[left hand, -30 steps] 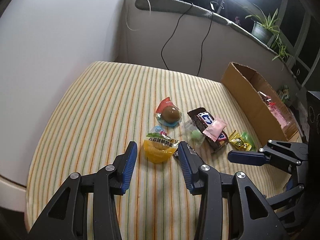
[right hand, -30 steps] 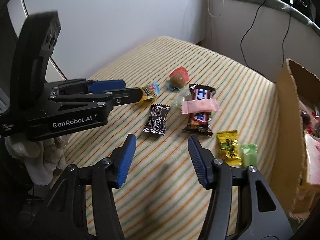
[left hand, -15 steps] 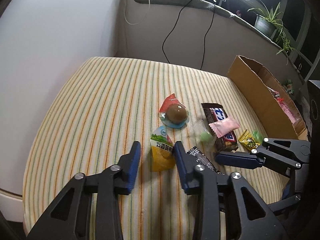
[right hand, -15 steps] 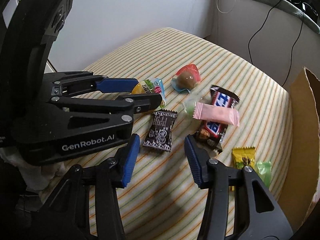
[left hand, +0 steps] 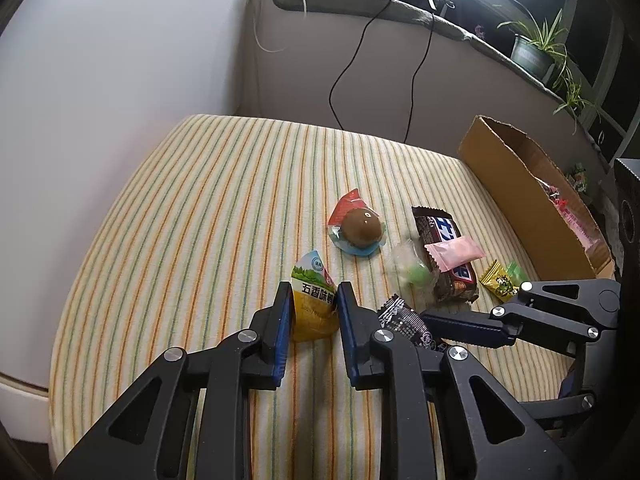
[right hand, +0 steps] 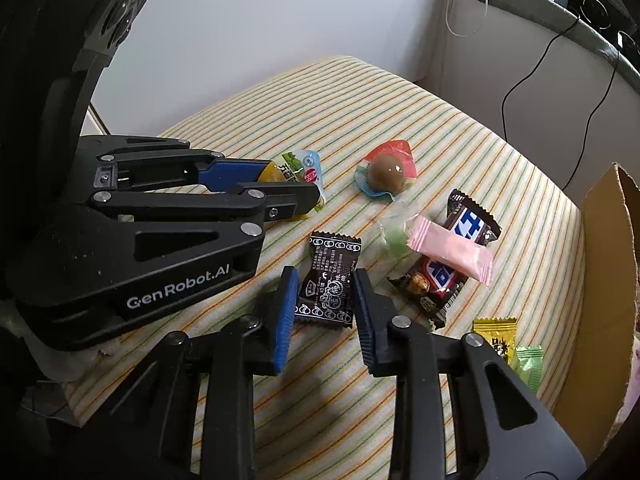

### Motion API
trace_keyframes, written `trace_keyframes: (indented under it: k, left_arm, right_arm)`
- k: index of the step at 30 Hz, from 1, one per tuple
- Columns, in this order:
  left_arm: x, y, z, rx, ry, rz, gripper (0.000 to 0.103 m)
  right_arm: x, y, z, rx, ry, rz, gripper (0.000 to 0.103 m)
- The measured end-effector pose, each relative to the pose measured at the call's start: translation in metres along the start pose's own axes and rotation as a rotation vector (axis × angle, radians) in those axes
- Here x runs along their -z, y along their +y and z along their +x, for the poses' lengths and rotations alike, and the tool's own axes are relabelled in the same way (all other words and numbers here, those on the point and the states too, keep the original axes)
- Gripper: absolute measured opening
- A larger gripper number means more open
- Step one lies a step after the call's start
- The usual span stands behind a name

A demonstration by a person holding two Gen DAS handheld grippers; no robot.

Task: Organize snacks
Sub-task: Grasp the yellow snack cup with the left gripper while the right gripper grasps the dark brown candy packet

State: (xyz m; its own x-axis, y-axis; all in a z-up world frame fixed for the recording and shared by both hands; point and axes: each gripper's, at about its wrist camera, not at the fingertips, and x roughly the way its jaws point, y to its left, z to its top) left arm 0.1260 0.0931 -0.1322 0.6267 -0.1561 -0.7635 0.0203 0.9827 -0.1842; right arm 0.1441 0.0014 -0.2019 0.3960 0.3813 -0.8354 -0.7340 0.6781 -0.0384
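Observation:
On the striped mattress (left hand: 200, 220) a yellow jelly cup (left hand: 314, 308) with a green-and-white lid stands squeezed between the blue pads of my left gripper (left hand: 314, 292), whose jaws are closing on it. From the right wrist, that left gripper (right hand: 296, 184) shows side-on with the cup (right hand: 304, 168) in it. My right gripper (right hand: 325, 276) straddles a flat black candy wrapper (right hand: 328, 280); its jaws are closing, its pads at the wrapper's edges, and the wrapper is not crumpled. One right finger (left hand: 460, 326) reaches over that black wrapper (left hand: 400, 314).
Beyond lie a brown egg pack (left hand: 360, 228), a clear-wrapped green candy (left hand: 416, 276), a chocolate bar (left hand: 448, 280) under a pink packet (left hand: 454, 254), and yellow (left hand: 498, 282) and green (left hand: 516, 272) candies. A cardboard box (left hand: 520, 192) holding snacks stands at right. A wall runs along the left.
Both pairs of jaws have narrowed. The left closed onto the yellow cup, which stood up. The right came down and forward over the black wrapper.

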Motion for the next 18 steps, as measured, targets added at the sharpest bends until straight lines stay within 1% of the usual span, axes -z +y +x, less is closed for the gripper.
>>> trace_keyframes:
  k: [10, 18]
  left_arm:
    - [0.001, 0.000, -0.016, 0.008, -0.029, -0.019, 0.020]
    - [-0.005, -0.016, -0.031, 0.025, -0.061, -0.007, 0.020]
  right_arm:
    - [0.007, -0.006, -0.021, -0.010, -0.031, 0.026, 0.027]
    - [0.013, -0.016, -0.050, -0.011, -0.077, 0.047, 0.027]
